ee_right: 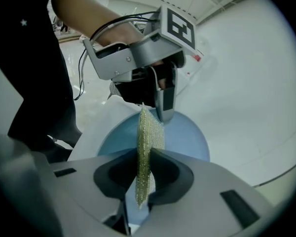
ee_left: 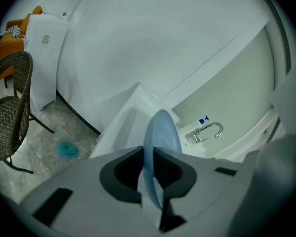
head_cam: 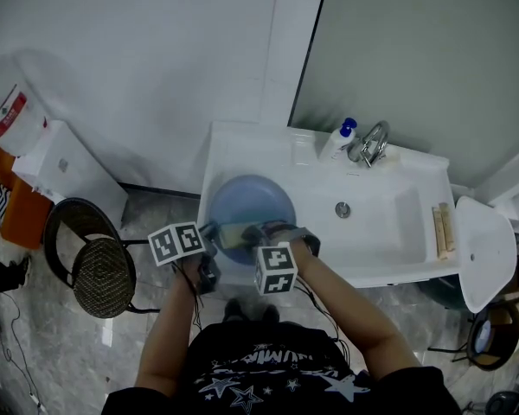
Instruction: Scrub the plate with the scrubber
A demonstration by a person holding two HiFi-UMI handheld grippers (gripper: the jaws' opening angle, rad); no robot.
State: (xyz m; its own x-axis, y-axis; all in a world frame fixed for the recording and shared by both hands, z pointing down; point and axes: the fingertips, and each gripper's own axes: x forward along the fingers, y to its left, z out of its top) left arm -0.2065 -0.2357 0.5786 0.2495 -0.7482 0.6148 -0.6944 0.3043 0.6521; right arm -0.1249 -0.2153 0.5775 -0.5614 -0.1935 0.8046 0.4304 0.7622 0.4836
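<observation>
Over the left end of the sink (head_cam: 389, 223) I have the plate (head_cam: 259, 199), my left gripper (ee_left: 150, 177) clamped on its rim. My right gripper (ee_right: 145, 174) pinches the scrubber (ee_right: 149, 132), edge-on over the plate's face, just beside the left gripper's tip.

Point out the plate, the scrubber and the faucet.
plate (head_cam: 253, 199): head view, bare upper face of the blue plate.
scrubber (ee_right: 149, 132): right gripper view, upper half of its mesh face.
faucet (head_cam: 368, 149): head view, chrome body near its base.
</observation>
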